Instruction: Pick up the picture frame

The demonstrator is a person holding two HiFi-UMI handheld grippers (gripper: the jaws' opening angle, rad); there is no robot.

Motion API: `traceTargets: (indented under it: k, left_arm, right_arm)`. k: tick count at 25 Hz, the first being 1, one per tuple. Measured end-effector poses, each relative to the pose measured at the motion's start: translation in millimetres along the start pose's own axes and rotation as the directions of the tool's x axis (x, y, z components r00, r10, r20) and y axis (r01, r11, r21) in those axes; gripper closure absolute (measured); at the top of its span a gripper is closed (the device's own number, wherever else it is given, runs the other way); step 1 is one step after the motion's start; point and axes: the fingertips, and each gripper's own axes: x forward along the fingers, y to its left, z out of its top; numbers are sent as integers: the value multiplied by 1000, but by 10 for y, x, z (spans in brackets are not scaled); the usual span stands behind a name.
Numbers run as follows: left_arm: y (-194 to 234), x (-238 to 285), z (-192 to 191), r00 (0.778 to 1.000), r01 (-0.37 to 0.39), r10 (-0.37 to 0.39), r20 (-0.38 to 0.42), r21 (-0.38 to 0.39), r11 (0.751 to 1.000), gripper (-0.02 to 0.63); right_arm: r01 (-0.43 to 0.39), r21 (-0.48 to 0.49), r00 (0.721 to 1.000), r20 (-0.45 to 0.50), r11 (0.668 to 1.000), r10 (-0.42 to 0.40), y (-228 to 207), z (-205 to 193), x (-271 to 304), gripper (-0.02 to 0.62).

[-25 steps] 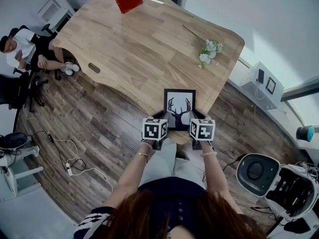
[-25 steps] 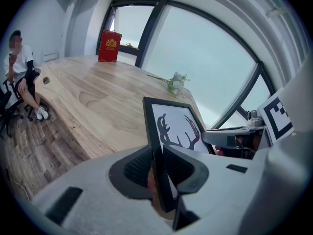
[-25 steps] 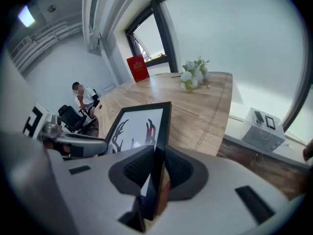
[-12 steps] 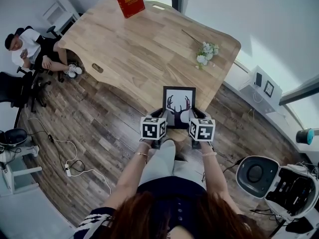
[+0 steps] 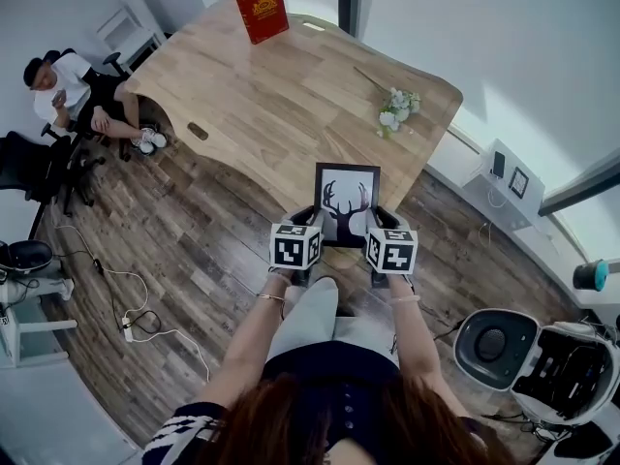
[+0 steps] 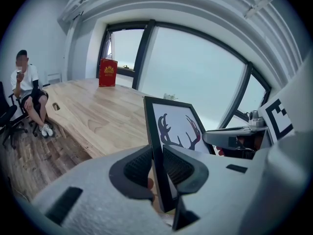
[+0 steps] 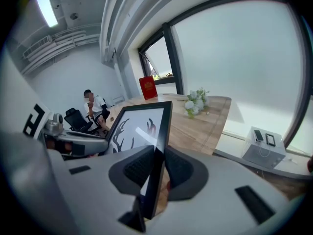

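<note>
Black picture frame (image 5: 347, 203), black antler print on white; red book (image 5: 262, 10)

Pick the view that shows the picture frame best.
Head view: the whole picture frame faces the camera, antler print clear. Each gripper view shows it obliquely, one side edge clamped in the jaws.

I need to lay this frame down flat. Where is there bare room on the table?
The picture frame fits best on the wide bare middle of the table, between the red book at the far edge and the flowers near the right edge. Only the flowers' corner is crowded.
</note>
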Motion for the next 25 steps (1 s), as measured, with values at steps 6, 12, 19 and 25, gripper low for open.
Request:
traceTargets:
  k: [6,12,19,25]
  left_arm:
    - [-97,-197,70,999,-22,21,41,16,1000,523]
    - [-226,-381,56,996,-43,42,75,20,999,522]
    - [-360,-568,101,992,-67,62,113,42,997,523]
    - [-442,-700,122,988,-77,68,137,58,995,523]
  right_arm:
    - [-16,-22,999,39,1000,17,57,85,-187,523]
    - [-36,-48,997,63,998,39,93,108,-388,523]
    - [-52,-63,993,99,997,58,126,139,-603,523]
    - [-49,-73,990,129,996,58,162,160,-761,523]
